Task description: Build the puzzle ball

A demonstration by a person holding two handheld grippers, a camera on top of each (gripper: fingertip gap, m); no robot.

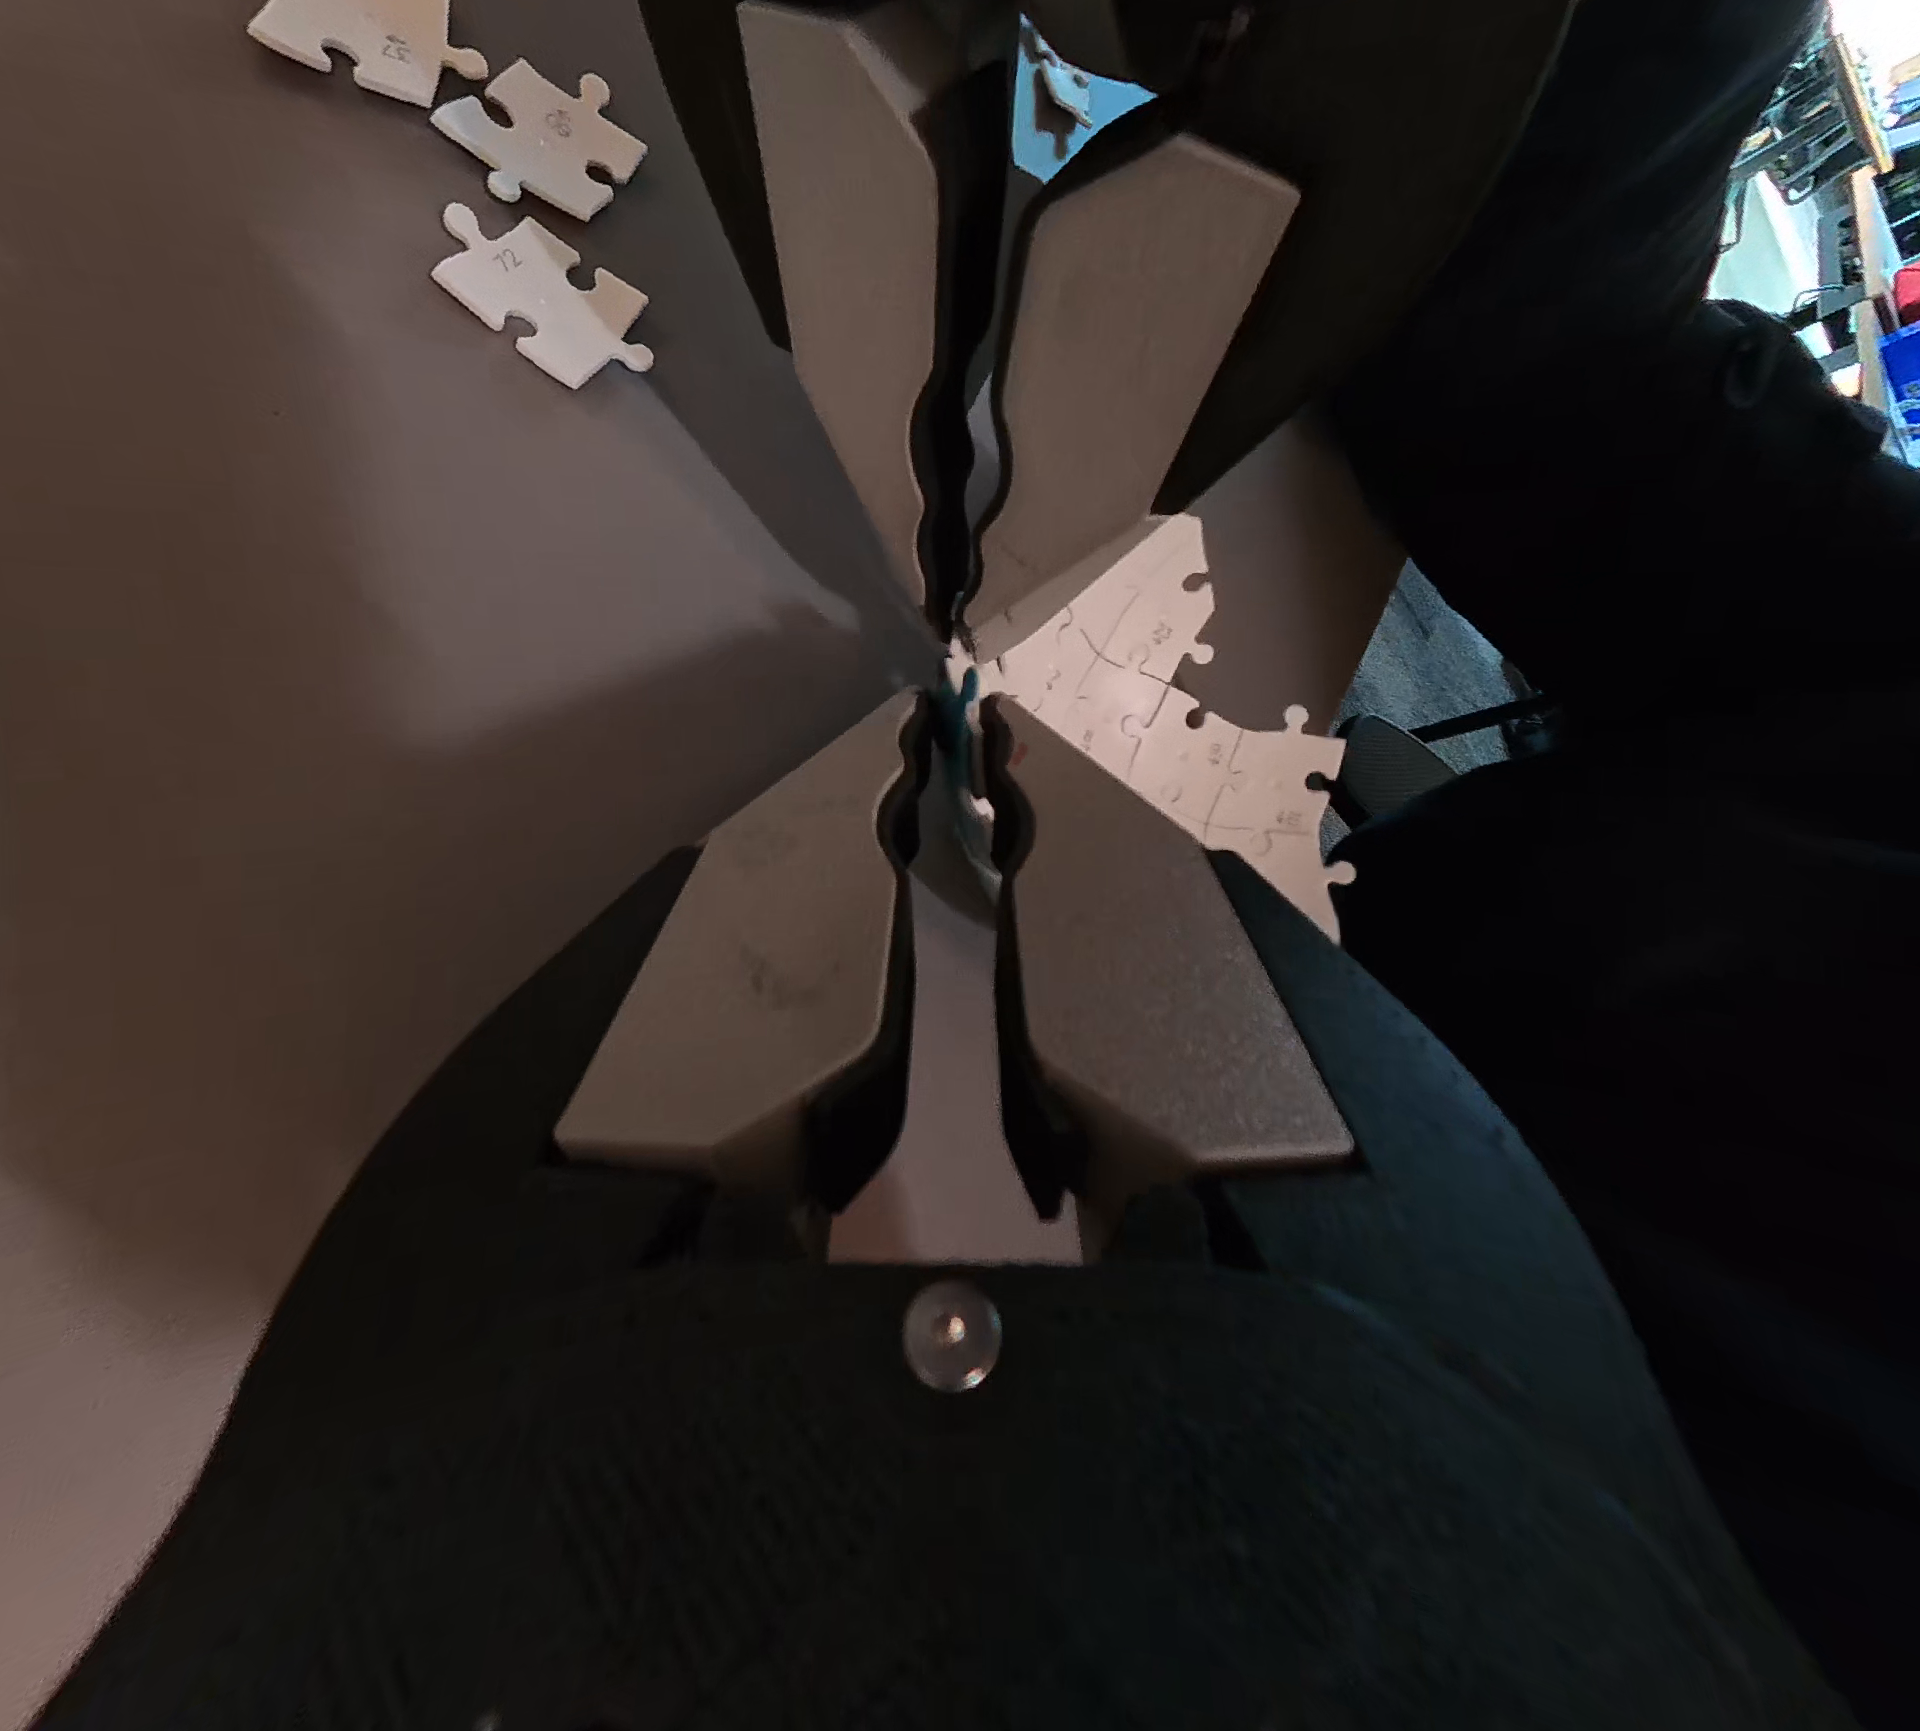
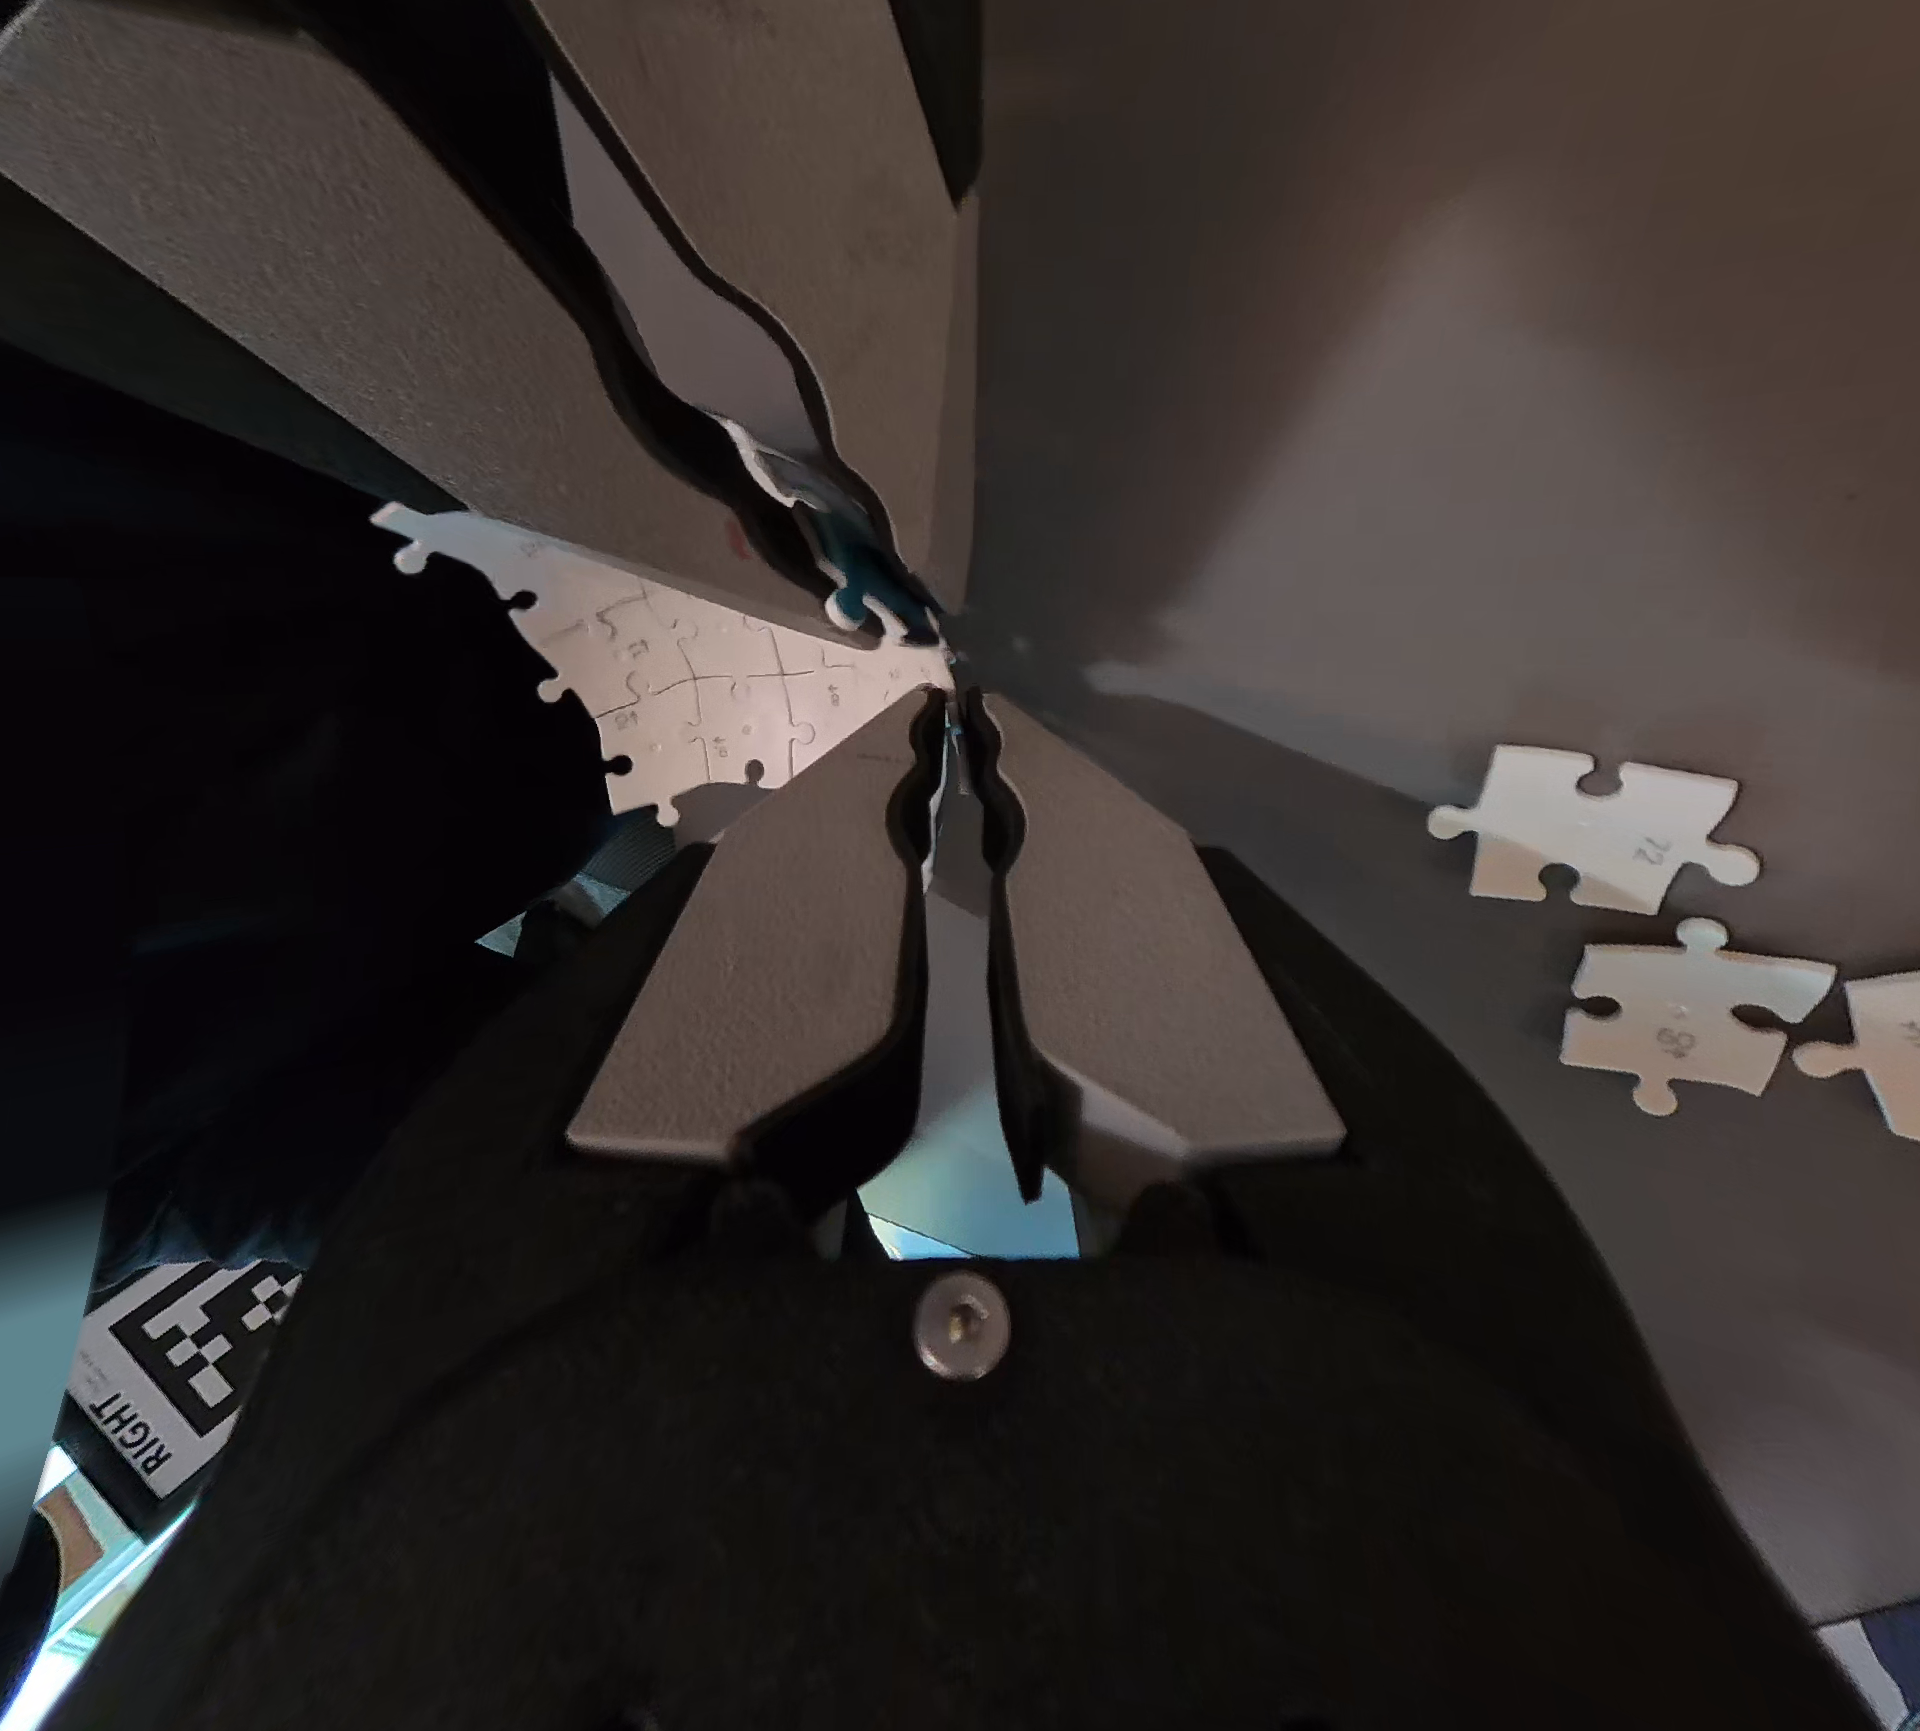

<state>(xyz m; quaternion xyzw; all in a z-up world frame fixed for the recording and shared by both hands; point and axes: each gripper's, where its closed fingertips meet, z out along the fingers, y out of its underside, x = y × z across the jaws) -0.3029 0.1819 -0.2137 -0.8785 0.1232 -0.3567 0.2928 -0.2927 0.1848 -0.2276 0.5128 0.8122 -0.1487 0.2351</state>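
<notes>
My left gripper [image 1: 961, 710] is shut on a loose puzzle piece [image 1: 964, 803] with a teal face; only a sliver shows between the pads. The same piece shows in the right wrist view [image 2: 831, 538], its knobs sticking out of the left gripper's tips. My right gripper [image 2: 956, 710] is shut on a thin edge that seems to belong to the white assembled puzzle section [image 2: 707, 694]. That section is curved and made of several joined pieces, shown from the numbered back side, and also shows in the left wrist view [image 1: 1174, 725]. The two grippers meet tip to tip above the table.
Three loose white pieces [image 1: 364, 8] [image 1: 551, 143] [image 1: 540, 299] lie back side up on the grey table [image 1: 260, 642]; the right wrist view shows them too [image 2: 1600, 840] [image 2: 1683, 1021] [image 2: 1881, 1047]. A person in black clothing [image 1: 1610, 746] is close behind. The tips of both grippers are at nearly the same place.
</notes>
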